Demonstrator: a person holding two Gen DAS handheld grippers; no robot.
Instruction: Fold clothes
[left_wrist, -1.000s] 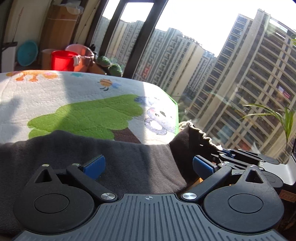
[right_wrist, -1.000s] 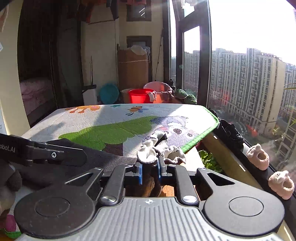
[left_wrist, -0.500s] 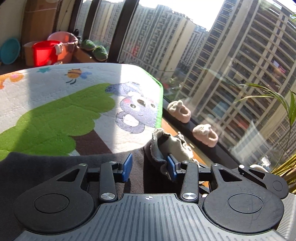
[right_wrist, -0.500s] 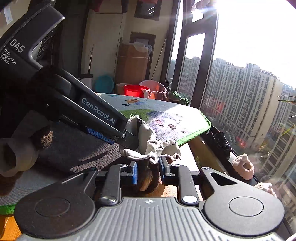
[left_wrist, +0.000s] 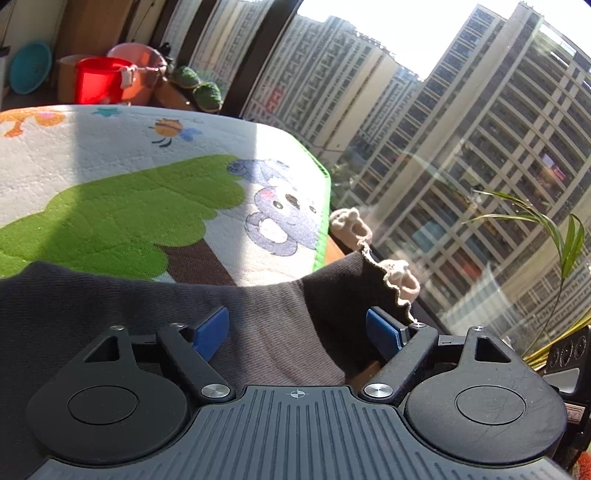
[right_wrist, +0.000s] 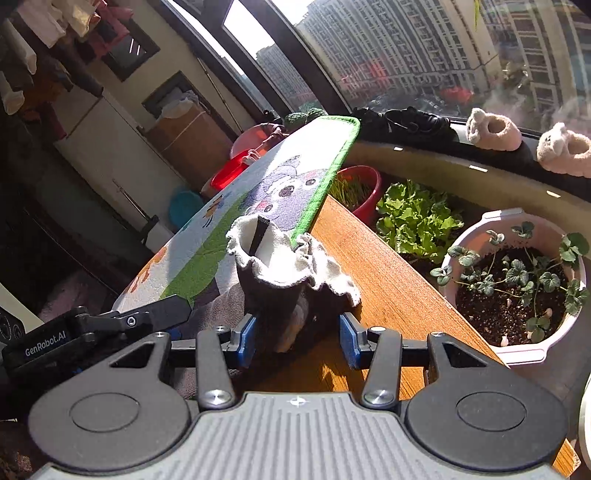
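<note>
My left gripper (left_wrist: 297, 330) sits at the bottom centre of the left wrist view with its blue pads (left_wrist: 210, 330) spread wide, having just been opening; the dark grey knit garment with a cream ruffled hem (left_wrist: 155, 314) lies between and under them, not pinched by either pad. That garment covers the lower left and middle of this frame, draped over the near end of the cartoon play mat with a green tree and purple koala (left_wrist: 147, 192), and its ruffled edge lifts at centre right beside the right pad. In the right wrist view my right gripper (right_wrist: 297, 339) is at the lower centre, jaws about half apart and just been opening too; the garment's cuff (right_wrist: 280, 273) stands up between the pads as a dark tube with a cream frilly mouth. The left blue pad looks to touch the cloth, the right one stands clear of it, so I call it no grip. The cuff is at frame centre, over the edge where the mat meets the wooden tabletop (right_wrist: 380, 280). The other gripper's black finger pokes in from the lower left of this view. Right of frame: 1 white pot of small seedlings (right_wrist: 517, 291), leafy greens (right_wrist: 413, 218) above it, 2 fluffy beige slippers (right_wrist: 493, 129) on the sill at upper right. Red bucket (left_wrist: 98, 79) at upper left of the left view.
</note>
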